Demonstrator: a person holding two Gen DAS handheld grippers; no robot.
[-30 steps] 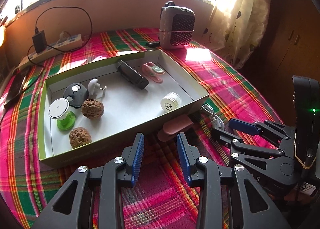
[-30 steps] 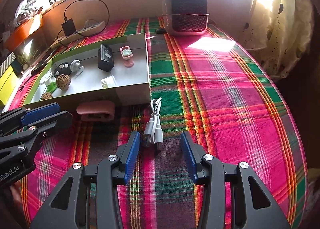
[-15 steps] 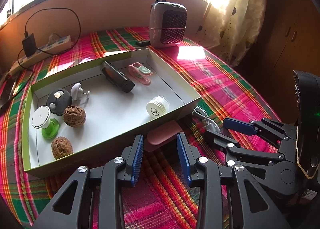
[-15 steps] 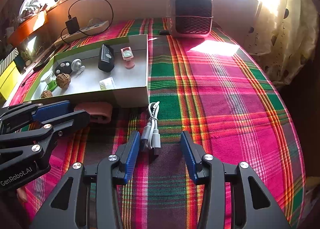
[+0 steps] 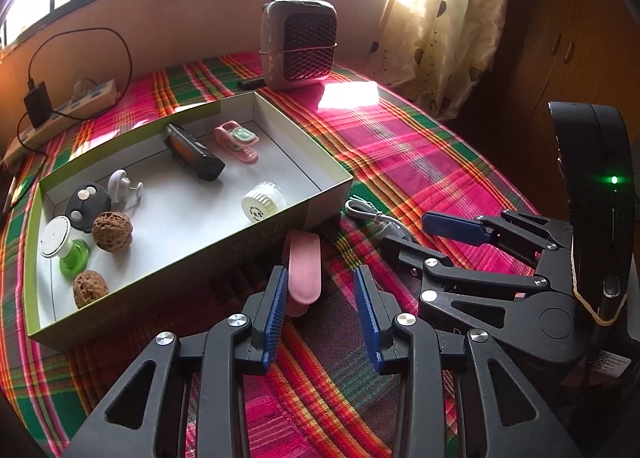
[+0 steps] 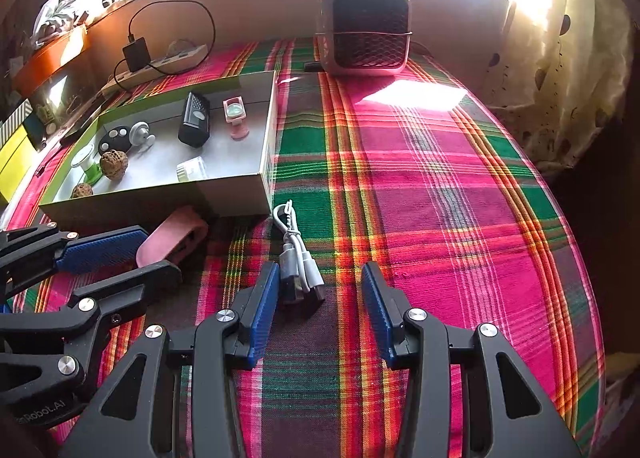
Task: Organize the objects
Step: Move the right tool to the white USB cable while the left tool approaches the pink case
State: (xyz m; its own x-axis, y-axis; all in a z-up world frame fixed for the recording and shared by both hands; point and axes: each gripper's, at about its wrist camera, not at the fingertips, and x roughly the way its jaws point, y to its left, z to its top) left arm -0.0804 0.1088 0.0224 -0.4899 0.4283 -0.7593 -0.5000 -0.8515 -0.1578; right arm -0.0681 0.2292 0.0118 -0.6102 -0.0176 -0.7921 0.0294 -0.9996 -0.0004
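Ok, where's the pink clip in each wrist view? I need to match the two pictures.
Left wrist: pink clip lies low centre on the cloth, its near end between the open left gripper fingers, beside the left pad.
Right wrist: pink clip lies at left, just past the left gripper's blue pad.
Shared landmark: the box, whose near wall stands just behind the clip.

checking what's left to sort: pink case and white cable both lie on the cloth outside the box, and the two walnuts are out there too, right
Not quite. The pink case and white cable do lie on the cloth outside the box, but the two walnuts are already inside it, near its left end. The left wrist view shows this.
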